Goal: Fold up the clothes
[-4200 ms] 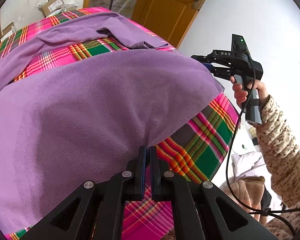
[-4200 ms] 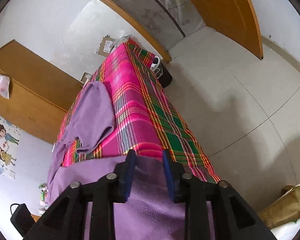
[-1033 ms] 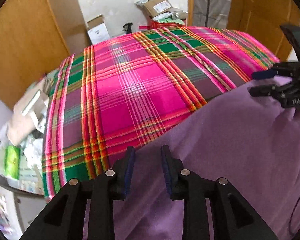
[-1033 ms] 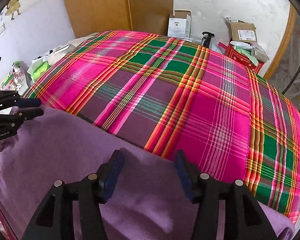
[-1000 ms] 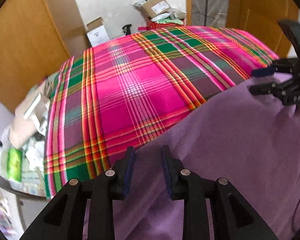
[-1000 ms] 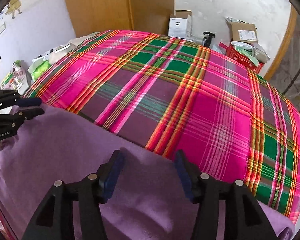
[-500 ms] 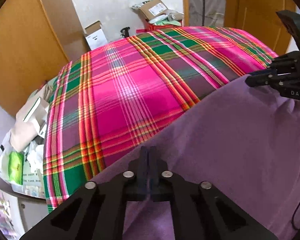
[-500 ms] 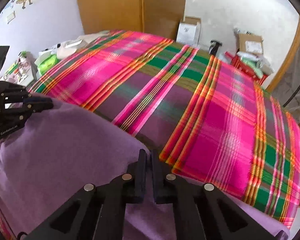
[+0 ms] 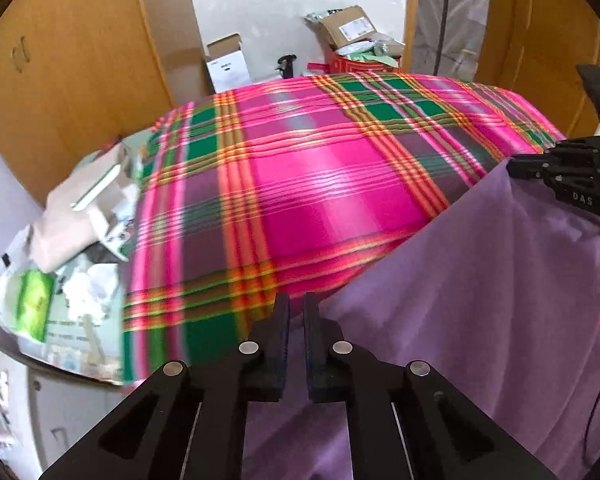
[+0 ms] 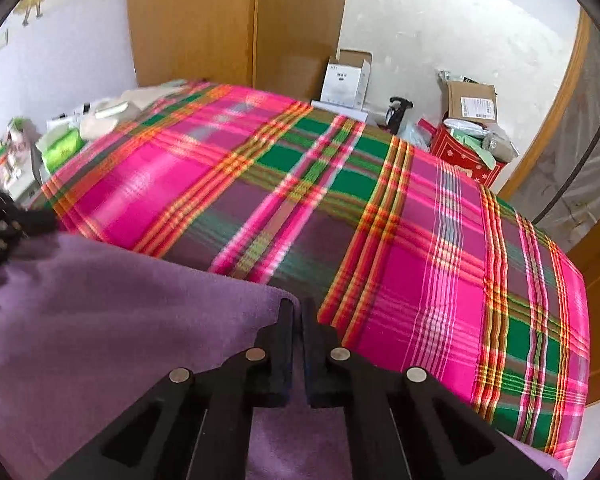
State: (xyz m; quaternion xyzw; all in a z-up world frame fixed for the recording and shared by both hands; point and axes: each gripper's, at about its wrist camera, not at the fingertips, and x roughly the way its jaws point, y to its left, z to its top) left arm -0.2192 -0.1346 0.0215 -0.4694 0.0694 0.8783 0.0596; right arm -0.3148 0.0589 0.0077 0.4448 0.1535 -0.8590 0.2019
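L wrist view: left tool [image 9: 296,312] jaws nearly together, narrow slit only; purple cloth [image 9: 480,280] edge runs into the slit, so pinched at the cloth's left corner. Cloth drapes from here across lower right of frame, over the near part of the bed [image 9: 300,184] w/ pink/green plaid cover. Right tool [image 9: 540,170] visible at right edge, fingers together at the cloth's other corner; its rear cut off by frame, hand behind mostly hidden. Cloth underside and lower hem hidden below the tool body. Bed cover motion-blurred. Beyond bed: boxes [image 9: 346,32], wardrobe [image 9: 60,80]; clutter at left blurred, not identifiable.

R wrist view: right tool [image 10: 297,312] jaws nearly closed, thin gap, cloth [image 10: 120,300] edge caught betw. them. Cloth fills lower left, lying on/over near bed [image 10: 380,220] edge; can't tell how much is lifted. Left tool [image 10: 16,220] at far left edge, blurred, mostly cut off; its opening not readable from this view. Boxes [image 10: 346,76] on floor past the bed; wardrobe [image 10: 236,20] behind.
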